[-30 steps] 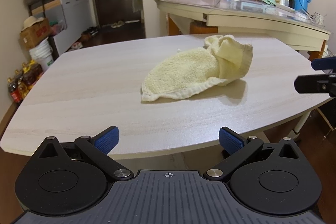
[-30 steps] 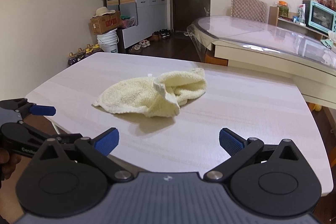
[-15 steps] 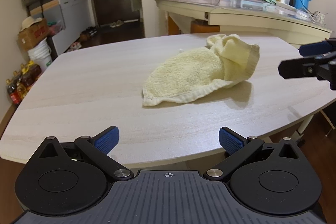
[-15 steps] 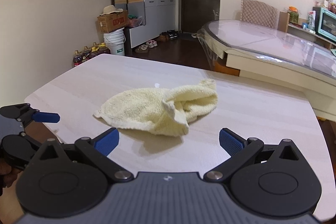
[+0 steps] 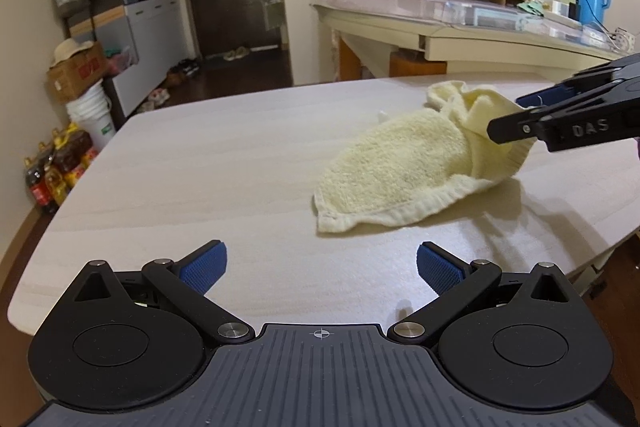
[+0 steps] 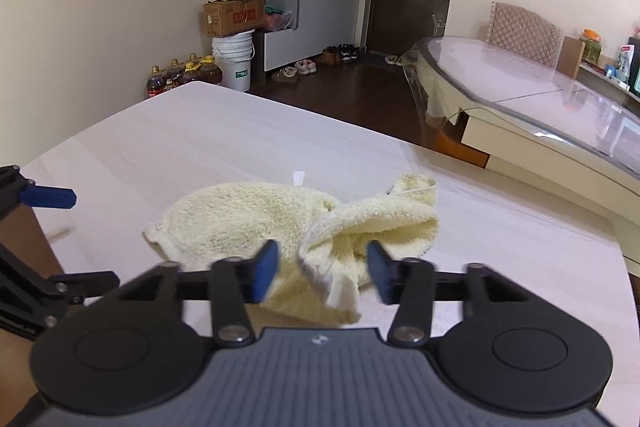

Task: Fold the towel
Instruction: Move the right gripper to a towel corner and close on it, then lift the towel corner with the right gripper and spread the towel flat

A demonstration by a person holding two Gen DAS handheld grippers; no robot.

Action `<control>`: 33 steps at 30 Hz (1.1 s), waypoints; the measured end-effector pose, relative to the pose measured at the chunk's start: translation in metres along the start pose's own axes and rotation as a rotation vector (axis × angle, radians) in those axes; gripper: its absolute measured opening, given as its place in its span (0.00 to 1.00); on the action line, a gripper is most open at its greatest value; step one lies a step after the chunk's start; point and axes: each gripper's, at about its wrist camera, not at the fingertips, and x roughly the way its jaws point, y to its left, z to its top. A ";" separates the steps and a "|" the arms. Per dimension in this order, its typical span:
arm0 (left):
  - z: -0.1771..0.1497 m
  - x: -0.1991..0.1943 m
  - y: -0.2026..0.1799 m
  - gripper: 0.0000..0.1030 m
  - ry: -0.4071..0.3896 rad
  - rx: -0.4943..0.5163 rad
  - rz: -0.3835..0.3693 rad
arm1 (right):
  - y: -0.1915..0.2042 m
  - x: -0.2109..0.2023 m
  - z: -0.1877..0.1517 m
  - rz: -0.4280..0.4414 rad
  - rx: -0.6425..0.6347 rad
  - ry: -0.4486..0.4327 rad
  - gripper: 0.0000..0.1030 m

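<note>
The left tongs hang spread and empty over the near edge of the surface. Further in, the right tongs are closing around the bunched flap of the towel, their pads not yet pressing it. The towel lies crumpled mid-surface; it looks soft, light and floppy, so a hemmed corner seems the best place to pinch

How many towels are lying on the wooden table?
1. A single crumpled yellow towel lies on the table; the right gripper is closing around its bunched end. No second towel shows, though folds could hide more.
</note>
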 end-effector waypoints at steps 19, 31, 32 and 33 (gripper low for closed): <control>0.056 0.036 0.001 1.00 -0.049 0.113 -0.208 | -0.095 -0.083 -0.087 -0.089 0.363 -0.031 0.08; 0.107 0.105 -0.005 0.99 0.024 0.192 -0.257 | -0.099 -0.099 -0.107 -0.167 0.366 0.029 0.09; 0.110 0.110 -0.004 0.98 0.033 0.186 -0.263 | -0.099 -0.101 -0.108 -0.172 0.366 0.034 0.11; 0.110 0.112 -0.004 0.98 0.037 0.184 -0.267 | -0.099 -0.102 -0.108 -0.173 0.367 0.032 0.15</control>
